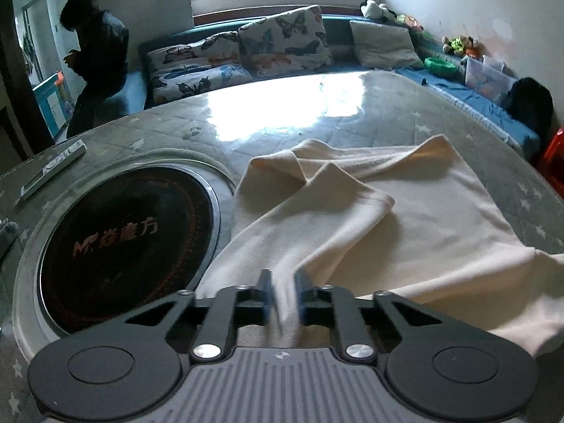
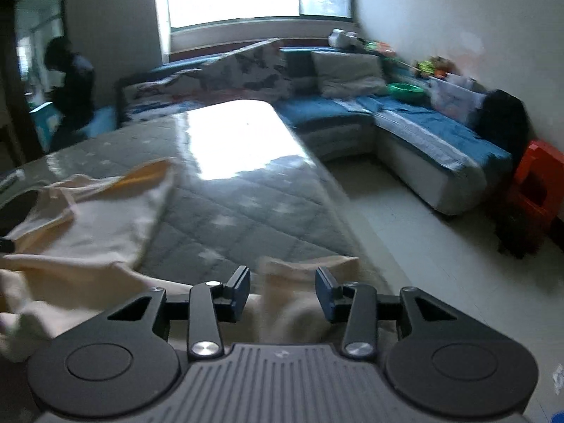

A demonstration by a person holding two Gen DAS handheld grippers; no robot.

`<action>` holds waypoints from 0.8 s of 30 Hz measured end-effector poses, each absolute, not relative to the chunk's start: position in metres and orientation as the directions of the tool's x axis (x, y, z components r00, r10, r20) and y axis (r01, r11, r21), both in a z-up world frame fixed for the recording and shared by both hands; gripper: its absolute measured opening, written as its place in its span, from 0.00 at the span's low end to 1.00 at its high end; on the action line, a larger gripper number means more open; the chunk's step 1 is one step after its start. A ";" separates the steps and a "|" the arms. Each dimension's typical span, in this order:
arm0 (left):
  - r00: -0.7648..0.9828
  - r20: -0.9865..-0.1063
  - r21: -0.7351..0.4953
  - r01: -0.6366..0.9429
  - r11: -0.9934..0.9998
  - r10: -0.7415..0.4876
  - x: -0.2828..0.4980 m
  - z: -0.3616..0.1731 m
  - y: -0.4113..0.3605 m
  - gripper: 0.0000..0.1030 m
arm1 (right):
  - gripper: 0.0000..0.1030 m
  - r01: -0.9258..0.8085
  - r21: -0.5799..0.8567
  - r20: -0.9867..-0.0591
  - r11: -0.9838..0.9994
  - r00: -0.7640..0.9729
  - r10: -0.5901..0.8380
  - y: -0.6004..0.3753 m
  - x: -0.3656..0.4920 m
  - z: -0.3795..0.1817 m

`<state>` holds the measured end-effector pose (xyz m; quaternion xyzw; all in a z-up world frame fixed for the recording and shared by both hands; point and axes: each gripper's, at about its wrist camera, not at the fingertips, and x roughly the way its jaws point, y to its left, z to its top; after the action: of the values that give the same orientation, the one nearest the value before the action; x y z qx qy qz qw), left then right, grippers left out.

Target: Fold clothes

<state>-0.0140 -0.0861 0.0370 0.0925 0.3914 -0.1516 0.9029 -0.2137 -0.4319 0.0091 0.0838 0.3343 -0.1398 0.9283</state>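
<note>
Cream knit garment [image 1: 405, 218] on grey quilted table [image 1: 370, 120]; left hand-held gripper [image 1: 284, 290] pinching its fold, right hand-held gripper [image 2: 282, 290] spread wide.

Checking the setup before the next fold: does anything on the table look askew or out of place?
The cream garment lies crooked and bunched, one edge spilling over the round cooktop set into the table. The left gripper pinches a fold; the right gripper is open over another part.

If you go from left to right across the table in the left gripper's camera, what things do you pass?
Slim grey remote control → round black glass cooktop set into the table → cream cloth garment, pinched by the left gripper.
</note>
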 end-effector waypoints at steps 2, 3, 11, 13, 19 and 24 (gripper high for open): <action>0.657 -0.726 0.041 0.336 0.941 -0.202 -0.016 0.041 -0.082 0.10 | 0.46 0.245 0.092 -0.641 0.965 0.757 -0.131 -0.420 -0.210 0.015; 0.660 -0.723 0.036 0.330 0.943 -0.203 -0.016 0.043 -0.080 0.10 | 0.46 0.212 0.106 -0.639 0.972 0.763 -0.097 -0.414 -0.208 0.017; 0.668 -0.713 0.082 0.383 0.920 -0.215 -0.023 0.052 -0.095 0.31 | 0.47 -0.035 0.156 -0.640 0.987 0.757 0.128 -0.363 -0.185 0.023; 0.665 -0.711 0.089 0.405 0.910 -0.227 -0.023 0.050 -0.105 0.36 | 0.47 -0.056 0.158 -0.642 0.986 0.753 0.145 -0.358 -0.181 0.022; 0.635 -0.729 0.100 0.469 0.877 -0.256 -0.011 0.036 -0.137 0.44 | 0.49 -0.118 0.163 -0.648 0.980 0.736 0.196 -0.341 -0.170 0.021; 0.611 -0.749 0.093 0.478 0.873 -0.255 0.004 0.023 -0.155 0.41 | 0.49 -0.143 0.167 -0.653 0.976 0.725 0.218 -0.333 -0.165 0.018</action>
<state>0.0035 -0.1547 0.0230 0.1431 0.3893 -0.2069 0.8861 -0.1651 -0.3330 0.0183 0.0522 0.3576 0.0974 0.9273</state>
